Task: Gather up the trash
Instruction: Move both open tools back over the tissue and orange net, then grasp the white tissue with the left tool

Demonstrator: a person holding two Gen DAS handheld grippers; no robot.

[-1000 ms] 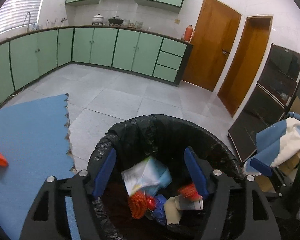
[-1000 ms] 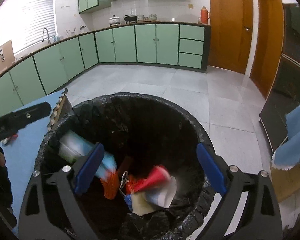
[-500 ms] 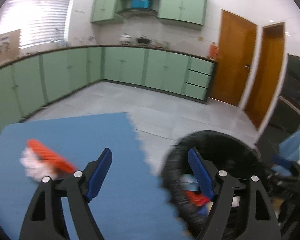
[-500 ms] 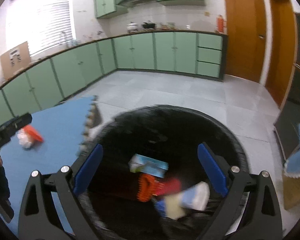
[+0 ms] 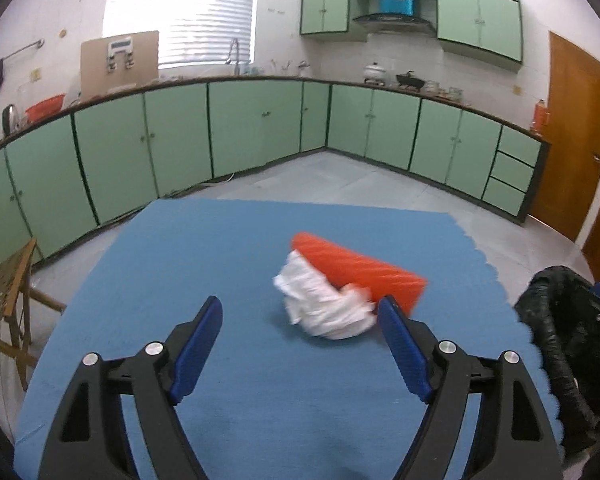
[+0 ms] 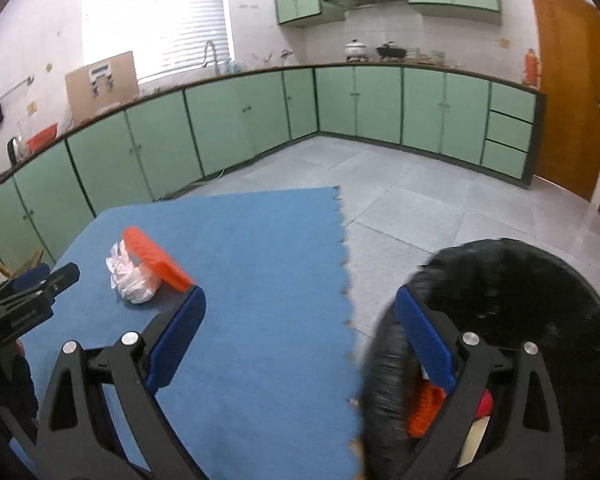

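On the blue foam mat lies a crumpled white tissue wad with a flat orange packet leaning over it. My left gripper is open and empty; the wad sits just beyond its right finger. It also shows at the left edge of the right wrist view. My right gripper is open and empty, straddling the mat's edge and the black-lined trash bin. Orange and red trash lies inside the bin.
Green kitchen cabinets run along the far walls beyond a grey tiled floor. A wooden chair stands left of the mat. Brown doors are at the right.
Both grippers swung left, from over the bin to over the blue mat. The tissue wad and orange packet came into the centre of the left view; the bin slid to the right edge.
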